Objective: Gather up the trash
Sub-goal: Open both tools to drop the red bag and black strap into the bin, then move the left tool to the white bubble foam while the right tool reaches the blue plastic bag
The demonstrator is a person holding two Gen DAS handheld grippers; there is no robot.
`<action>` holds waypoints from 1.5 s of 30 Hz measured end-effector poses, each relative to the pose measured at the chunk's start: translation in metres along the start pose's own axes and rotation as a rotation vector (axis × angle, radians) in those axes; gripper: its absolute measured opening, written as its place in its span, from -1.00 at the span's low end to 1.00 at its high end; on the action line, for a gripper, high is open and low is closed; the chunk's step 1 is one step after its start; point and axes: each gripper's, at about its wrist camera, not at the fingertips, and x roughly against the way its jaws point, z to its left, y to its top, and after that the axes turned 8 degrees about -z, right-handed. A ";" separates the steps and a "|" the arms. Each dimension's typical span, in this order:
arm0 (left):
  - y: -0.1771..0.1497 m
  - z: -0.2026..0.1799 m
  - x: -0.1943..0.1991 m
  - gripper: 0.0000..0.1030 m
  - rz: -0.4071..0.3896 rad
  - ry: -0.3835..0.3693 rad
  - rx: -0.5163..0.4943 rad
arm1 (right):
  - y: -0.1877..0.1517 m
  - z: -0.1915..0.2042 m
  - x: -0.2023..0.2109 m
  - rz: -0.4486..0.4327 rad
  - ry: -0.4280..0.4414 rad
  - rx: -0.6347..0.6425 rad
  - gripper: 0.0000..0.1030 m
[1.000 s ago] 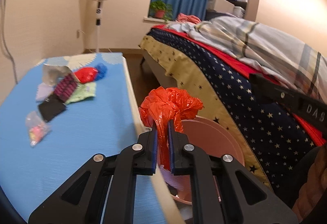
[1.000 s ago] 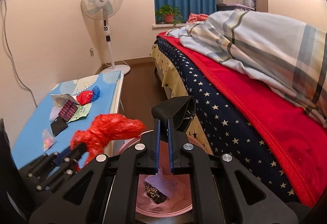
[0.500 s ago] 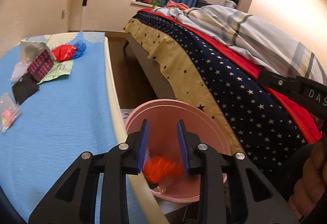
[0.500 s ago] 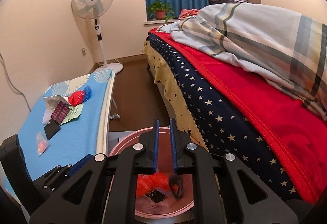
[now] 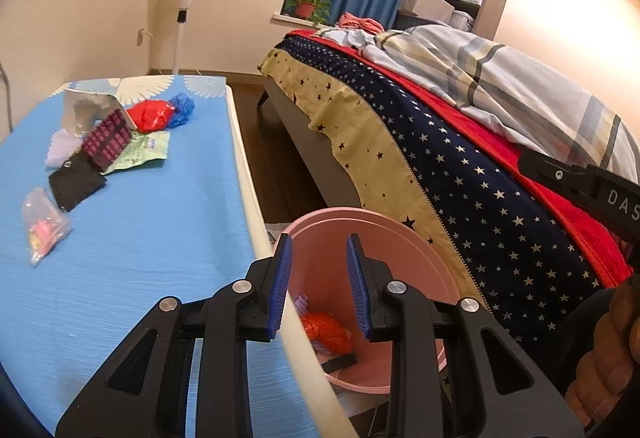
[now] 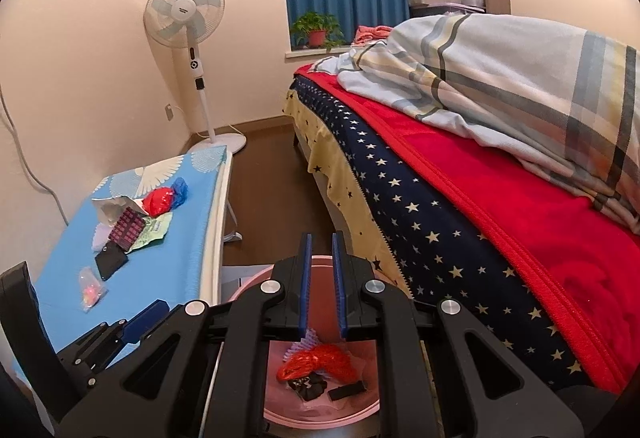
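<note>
In the pink bin (image 6: 320,412) lies a crumpled red bag (image 6: 318,362); both claws gape empty.

One pink bin (image 5: 408,238) holds one orange-red plastic bag (image 6: 320,360) and at least two small black pieces (image 6: 346,392). On the one blue worktop (image 5: 132,258) lie seven bits of trash: one red bag (image 5: 151,115), one blue bag (image 5: 182,109), one green wrapper (image 5: 146,152), one magenta blister pack (image 5: 107,138), one black pouch (image 5: 76,184), one clear packet (image 5: 42,228) and one crumpled white paper (image 5: 86,106). Two claws are in view: the left (image 5: 319,290) and the right (image 6: 320,290).
</note>
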 end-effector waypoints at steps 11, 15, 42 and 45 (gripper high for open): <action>0.017 0.025 0.031 -0.45 -0.062 0.061 0.003 | 0.004 0.023 0.012 -0.043 0.087 0.012 -0.77; 0.036 0.044 0.052 -0.45 -0.100 0.096 0.026 | 0.011 0.036 0.014 -0.047 0.129 0.022 -0.77; 0.178 0.211 0.060 -0.45 -0.189 0.203 -0.008 | 0.131 0.142 -0.128 -0.093 0.501 0.039 -0.79; 0.164 0.229 0.037 -0.45 -0.146 0.226 0.005 | 0.114 0.151 -0.164 -0.044 0.499 0.018 -0.79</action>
